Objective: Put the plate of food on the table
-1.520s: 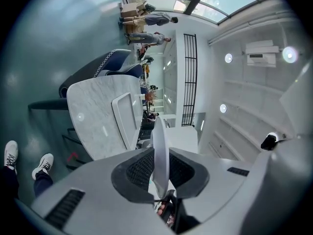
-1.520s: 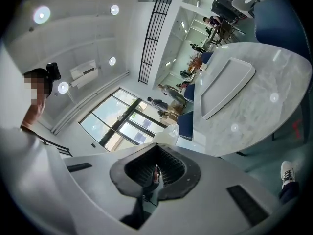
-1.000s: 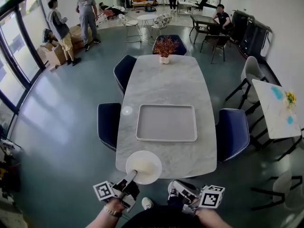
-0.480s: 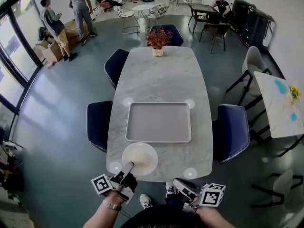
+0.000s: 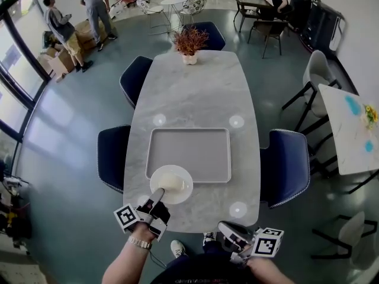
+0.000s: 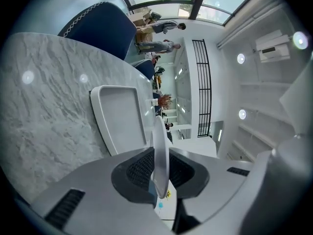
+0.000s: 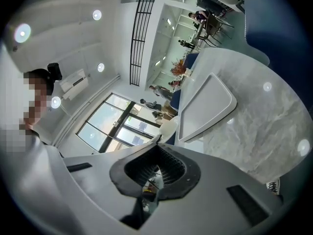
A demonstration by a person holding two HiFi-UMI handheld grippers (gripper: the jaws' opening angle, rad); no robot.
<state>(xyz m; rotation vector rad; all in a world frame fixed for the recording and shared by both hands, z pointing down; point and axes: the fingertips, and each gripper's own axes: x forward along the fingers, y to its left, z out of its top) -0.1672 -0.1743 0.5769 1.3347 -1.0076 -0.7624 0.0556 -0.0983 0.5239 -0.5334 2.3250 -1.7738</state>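
Marble-veined and glossy, your long round-cornered table [image 5: 195,93] lies bare from the shallow grey rectangular tray [image 5: 195,152] to the potted plant [image 5: 189,43] at its far edge. Your left gripper [image 5: 158,195] clamps the near rim of the round white plate [image 5: 187,187], which overlaps the tray's near-left corner, close to the near edge; pale food [image 5: 170,182] is heaped on it. Your right gripper [image 5: 225,229] hangs off the near edge, jaws pressed together on nothing.
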